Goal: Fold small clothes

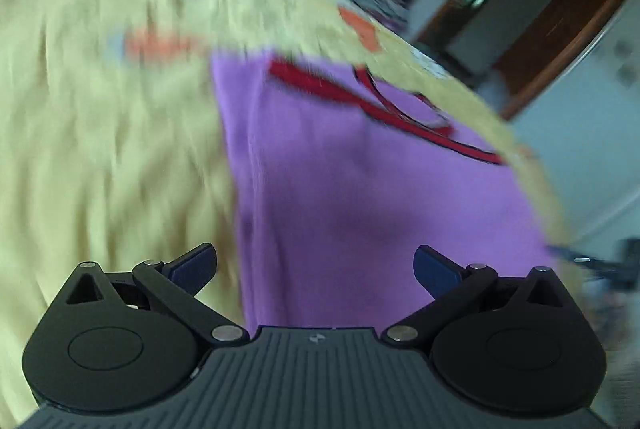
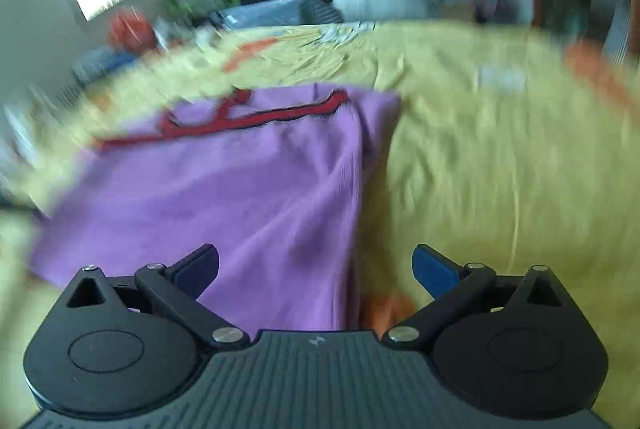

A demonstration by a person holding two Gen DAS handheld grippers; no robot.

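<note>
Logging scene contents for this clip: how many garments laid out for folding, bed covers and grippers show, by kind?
Purple ribbed garment with red trim: 1
Yellow bedsheet with orange print: 1
Black two-finger grippers, left gripper and right gripper, both open: 2
Total: 4

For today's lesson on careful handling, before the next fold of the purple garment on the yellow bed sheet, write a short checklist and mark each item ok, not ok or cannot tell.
1. Left tongs open and holding nothing: ok.
2. Right tongs open and holding nothing: ok.
3. Purple garment lies on the yellow sheet, in front of both tongs: ok.
4. Garment smooth: not ok; the right wrist view shows creases near its right edge.
5. Red trim at the far end, away from both tongs: ok.
6. Sharp view for aiming: not ok; both pictures are motion-blurred.
</note>
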